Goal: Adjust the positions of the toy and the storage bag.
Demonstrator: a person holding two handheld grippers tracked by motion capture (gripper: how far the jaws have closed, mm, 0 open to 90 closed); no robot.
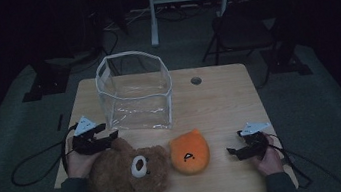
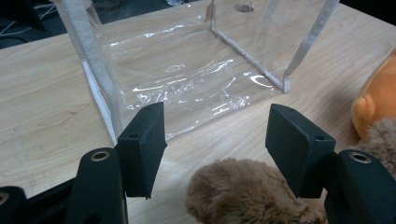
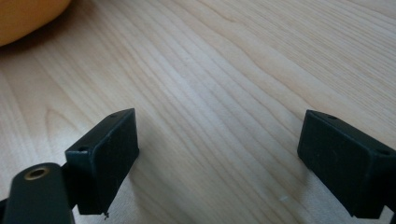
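A brown teddy bear [image 1: 128, 170] lies on its back at the table's near left, with an orange plush [image 1: 190, 152] right beside it. My left gripper [image 1: 112, 138] rests at the bear's upper left, and its jaws stand open. In the left gripper view a tuft of the bear's fur [image 2: 243, 191] sits low between the pads without touching them, and my left gripper [image 2: 217, 130] faces a clear plastic bag [image 2: 187, 70]. My right gripper [image 1: 235, 143] is open to the right of the orange plush. In its own view my right gripper [image 3: 219, 154] holds nothing over bare wood, and the orange plush [image 3: 23, 16] shows at the top left.
The clear bag [image 1: 134, 88] stands upright and open at the back left of the wooden table [image 1: 219, 99]. A cable hole [image 1: 196, 80] lies to the right of it. Beyond the table stand a dark chair [image 1: 242, 28] and a stand. Cables trail from both grippers.
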